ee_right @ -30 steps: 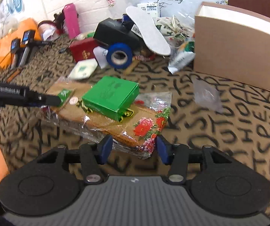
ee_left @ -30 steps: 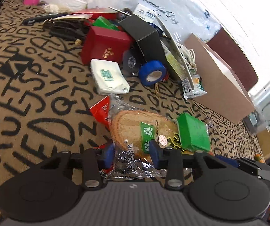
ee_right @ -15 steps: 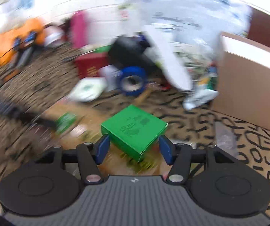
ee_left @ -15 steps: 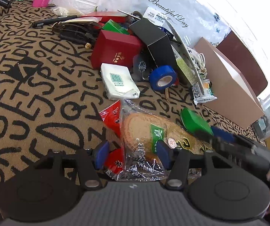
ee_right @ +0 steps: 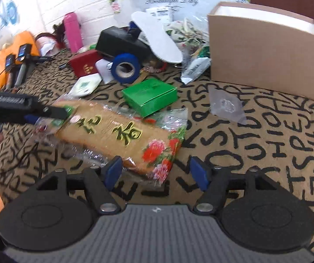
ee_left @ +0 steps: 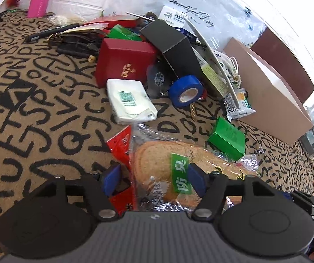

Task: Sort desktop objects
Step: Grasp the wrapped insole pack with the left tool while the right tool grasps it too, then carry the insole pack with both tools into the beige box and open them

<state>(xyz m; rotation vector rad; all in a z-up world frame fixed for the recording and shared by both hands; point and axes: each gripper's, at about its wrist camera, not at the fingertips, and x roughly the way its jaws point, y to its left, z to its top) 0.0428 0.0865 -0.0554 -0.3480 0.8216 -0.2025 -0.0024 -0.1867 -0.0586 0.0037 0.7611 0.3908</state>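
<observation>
A clear-wrapped pack of brown insoles lies on the letter-print cloth. My left gripper is open with its blue pads either side of the pack's near end; it also shows in the right wrist view. My right gripper is open and empty at the pack's flowered end. A small green box lies on the cloth beside the pack. A red packet sits under the pack's left edge.
Behind lie a blue tape roll, a white tissue pack, a red box, a black box and a white insole. A brown cardboard box stands at right. A small clear bag lies nearby.
The green box was on top of the insole pack; it now lies on the cloth beside it. My right gripper swung forward over it and came back. My left gripper's jaws widened.
</observation>
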